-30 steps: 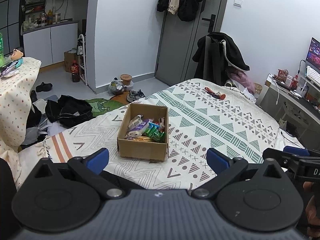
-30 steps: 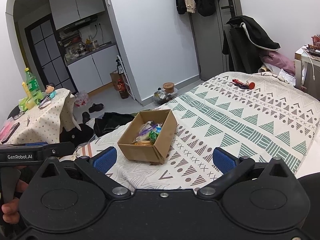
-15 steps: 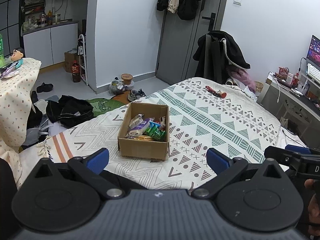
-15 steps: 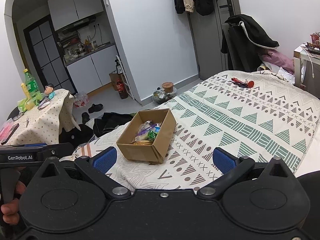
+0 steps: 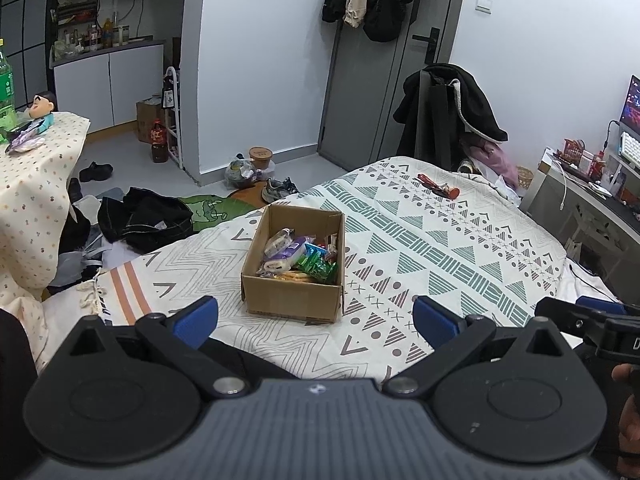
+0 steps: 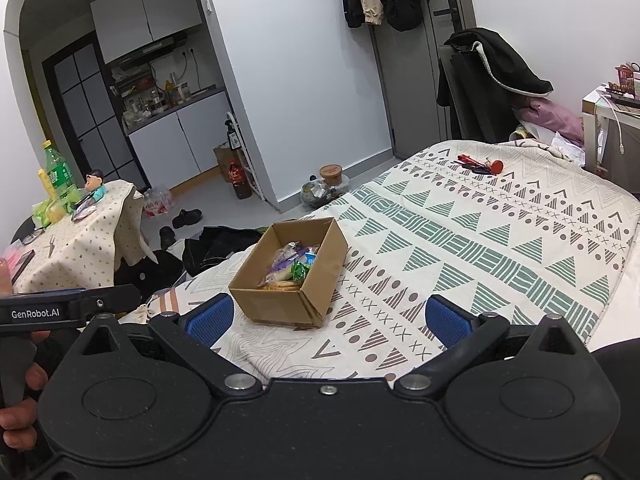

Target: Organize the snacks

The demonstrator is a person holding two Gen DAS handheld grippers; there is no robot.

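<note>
Both hand-held grippers hover over the near edge of the bed: the left gripper (image 5: 316,320) and the right gripper (image 6: 328,320) each have blue-padded fingers spread wide, gripping nothing. Beyond them lies the cream bedspread with green and brown geometric print (image 5: 440,248). On it sits an open brown cardboard box (image 5: 294,298), well apart from both grippers, with the wrapped snack packets (image 5: 300,258) inside.

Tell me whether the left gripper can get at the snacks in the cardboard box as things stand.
Probably yes: the left gripper is open and empty, the cardboard box sits open-topped just ahead, and nothing lies between it and the snacks.
</note>
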